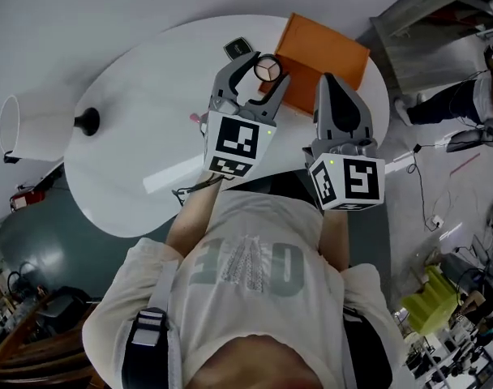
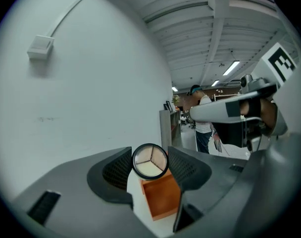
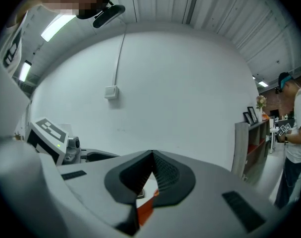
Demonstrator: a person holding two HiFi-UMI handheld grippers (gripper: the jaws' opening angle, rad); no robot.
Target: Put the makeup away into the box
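Far left of the white bench (image 1: 141,87), a small pink item (image 1: 196,118) lies by the near edge; what it is cannot be made out. Just past it, a small dark case (image 1: 238,49) sits near the far edge, likely more makeup waiting its turn.

Now the left hand-held gripper (image 1: 263,70): jaws partly open and clamped on a round compact (image 2: 150,161), one pad on each side of its rim. The lid faces the left gripper view, showing three wedges of pale powder. It is held up off the bench, just short of the orange box (image 1: 323,51), which shows right below it in that view.

That compact should be light and rigid, but the smooth round rim looks slippery, and pressed powder cracks if dropped. Squeezing across the full width, as here, looks like the safest hold; it wants lowering into the box, not dropping.

Whether the box top is open cannot be told from these angles.

On the right, the right hand-held gripper (image 1: 327,81) hangs beside the box, jaws closed together, nothing between them.
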